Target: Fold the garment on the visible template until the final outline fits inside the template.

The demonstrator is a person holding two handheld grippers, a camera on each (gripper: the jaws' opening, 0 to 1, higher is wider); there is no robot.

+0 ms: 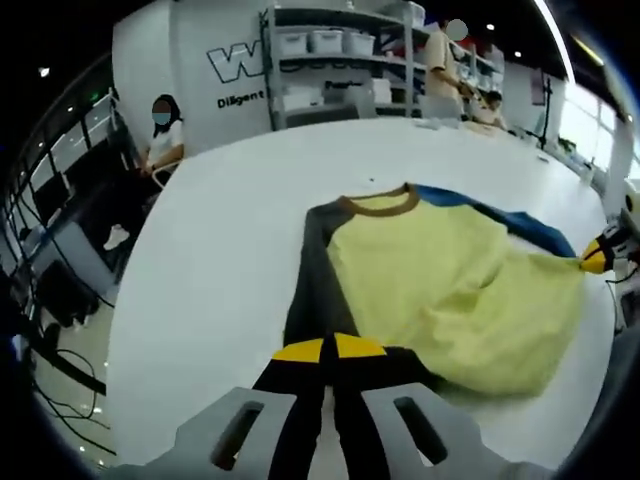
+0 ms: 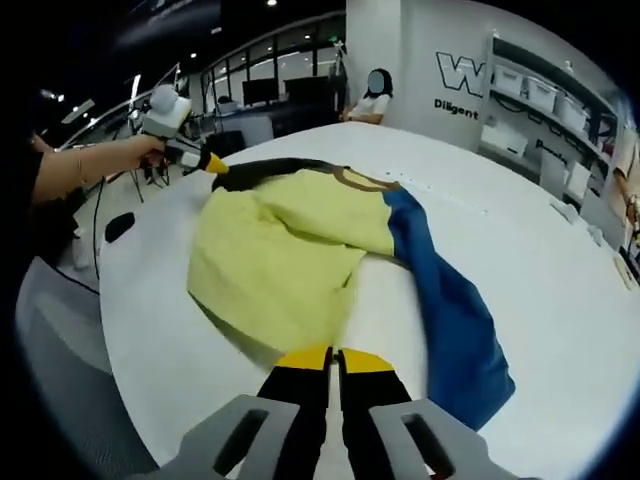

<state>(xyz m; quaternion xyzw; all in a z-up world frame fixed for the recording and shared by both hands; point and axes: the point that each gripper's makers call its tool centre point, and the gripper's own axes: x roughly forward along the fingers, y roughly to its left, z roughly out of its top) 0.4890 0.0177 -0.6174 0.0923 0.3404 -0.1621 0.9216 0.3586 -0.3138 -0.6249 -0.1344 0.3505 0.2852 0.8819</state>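
A shirt with a yellow body (image 1: 430,270), brown collar (image 1: 380,203), dark grey sleeve (image 1: 315,290) and blue sleeve (image 1: 520,225) lies rumpled on the white table (image 1: 220,260). My left gripper (image 1: 328,350) is shut on the dark grey sleeve at its near end. At the right edge of the same view, my right gripper (image 1: 596,258) pinches the yellow hem corner. In the right gripper view, the right gripper (image 2: 335,358) is shut on the edge of the yellow body (image 2: 290,240), with the blue sleeve (image 2: 450,310) trailing to the right. A hand holds the left gripper (image 2: 213,165) at the dark sleeve (image 2: 270,170).
A person (image 1: 160,135) sits past the table's far left edge, and others stand by shelves of white bins (image 1: 330,45) at the back. Cables lie on the floor (image 1: 60,370) to the left. Bare table (image 2: 540,260) stretches beyond the shirt.
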